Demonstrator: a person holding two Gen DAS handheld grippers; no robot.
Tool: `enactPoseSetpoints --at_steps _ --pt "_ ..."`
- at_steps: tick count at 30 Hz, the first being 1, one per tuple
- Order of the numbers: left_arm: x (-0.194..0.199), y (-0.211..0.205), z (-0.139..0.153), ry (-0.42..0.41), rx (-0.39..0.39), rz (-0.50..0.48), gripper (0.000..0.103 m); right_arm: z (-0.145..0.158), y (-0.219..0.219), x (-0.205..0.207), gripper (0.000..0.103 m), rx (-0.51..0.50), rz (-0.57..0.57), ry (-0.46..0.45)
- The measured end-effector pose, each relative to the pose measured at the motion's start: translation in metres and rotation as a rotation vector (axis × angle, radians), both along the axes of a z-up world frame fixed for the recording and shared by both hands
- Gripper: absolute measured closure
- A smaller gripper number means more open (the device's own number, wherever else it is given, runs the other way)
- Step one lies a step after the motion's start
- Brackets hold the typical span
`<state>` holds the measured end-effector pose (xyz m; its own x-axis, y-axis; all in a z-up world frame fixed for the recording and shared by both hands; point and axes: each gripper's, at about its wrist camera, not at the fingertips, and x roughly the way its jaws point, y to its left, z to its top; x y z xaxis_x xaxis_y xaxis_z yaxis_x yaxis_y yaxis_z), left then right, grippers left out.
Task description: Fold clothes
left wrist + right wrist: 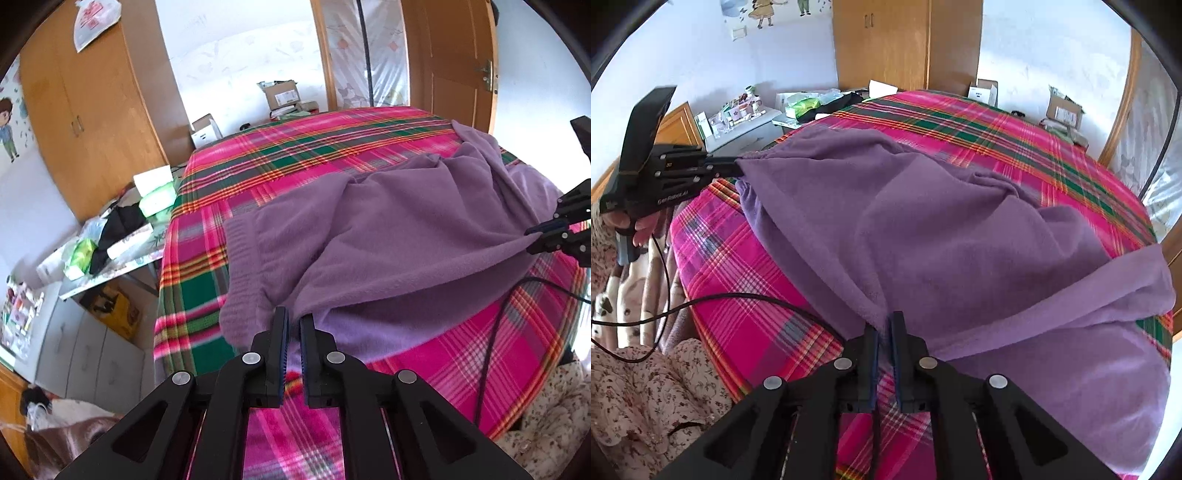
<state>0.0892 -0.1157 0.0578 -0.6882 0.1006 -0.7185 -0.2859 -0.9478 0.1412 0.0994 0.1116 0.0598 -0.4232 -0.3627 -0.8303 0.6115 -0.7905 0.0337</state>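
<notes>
Purple fleece: garment (960,229) lies spread and rumpled on the plaid bed (746,280), near edge lifted between both grippers.
Left gripper (293,325): jaws nearly together, thin fleece edge between them; in the right view it grips the garment's corner.
Right gripper (884,328): jaws nearly together, pinching a bunched hem.
Slip risk: both holds take only a little cloth at the very edge, so I judge a pull could free one corner.
Uneven fold: if one corner drops, the fleece would sag to one side.
Sleeve (240,258): its cuff hangs loose by the left jaws and may get trapped inside the fold.
Cable (738,297): lies on the bed near the hem and could catch.
</notes>
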Motion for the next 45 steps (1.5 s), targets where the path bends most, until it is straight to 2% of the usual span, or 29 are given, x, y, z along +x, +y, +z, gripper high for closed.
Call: enactPoseSetpoints --at_steps 9,12,15,20,21,24,28,31,32,36,41,45 --pt "0.021 -0.035 -0.003 -0.004 0.102 0.094 0.092 0.017 0.042 0.014 0.092 -0.072 -0.079 -0.043" --pt "0.018 -0.052 -0.002 -0.038 0.215 0.145 0.092 0.03 0.063 0.021 0.092 -0.087 -0.142 -0.009" --pt "0.015 -0.066 0.0 -0.054 0.369 0.17 0.09 0.048 0.097 0.029 0.092 -0.121 -0.24 0.034" --pt "0.007 -0.083 -0.004 -0.091 0.61 0.227 0.074 0.071 0.165 0.039 0.092 -0.192 -0.455 0.076" --pt "0.006 -0.086 -0.007 -0.099 0.657 0.244 0.072 0.071 0.174 0.041 0.089 -0.215 -0.486 0.082" --pt "0.0 -0.094 -0.016 -0.122 0.774 0.299 0.068 0.058 0.189 0.041 0.074 -0.279 -0.572 0.085" --pt "-0.01 -0.094 -0.026 -0.166 0.839 0.351 0.068 0.023 0.178 0.019 0.072 -0.337 -0.6 0.04" --pt "-0.016 -0.093 -0.033 -0.206 0.859 0.374 0.068 0.009 0.158 -0.004 0.069 -0.402 -0.566 0.013" --pt "-0.019 -0.093 -0.035 -0.227 0.86 0.386 0.068 0.006 0.153 -0.011 0.064 -0.415 -0.554 0.007" --pt "-0.025 -0.097 -0.039 -0.244 0.903 0.41 0.068 0.002 0.138 -0.039 0.058 -0.414 -0.555 -0.002" --pt "-0.039 -0.097 -0.044 -0.284 0.914 0.434 0.064 -0.008 0.136 -0.063 0.056 -0.478 -0.581 -0.061" --pt "-0.045 -0.098 -0.047 -0.284 0.939 0.446 0.065 -0.022 0.136 -0.072 0.059 -0.478 -0.618 -0.109"
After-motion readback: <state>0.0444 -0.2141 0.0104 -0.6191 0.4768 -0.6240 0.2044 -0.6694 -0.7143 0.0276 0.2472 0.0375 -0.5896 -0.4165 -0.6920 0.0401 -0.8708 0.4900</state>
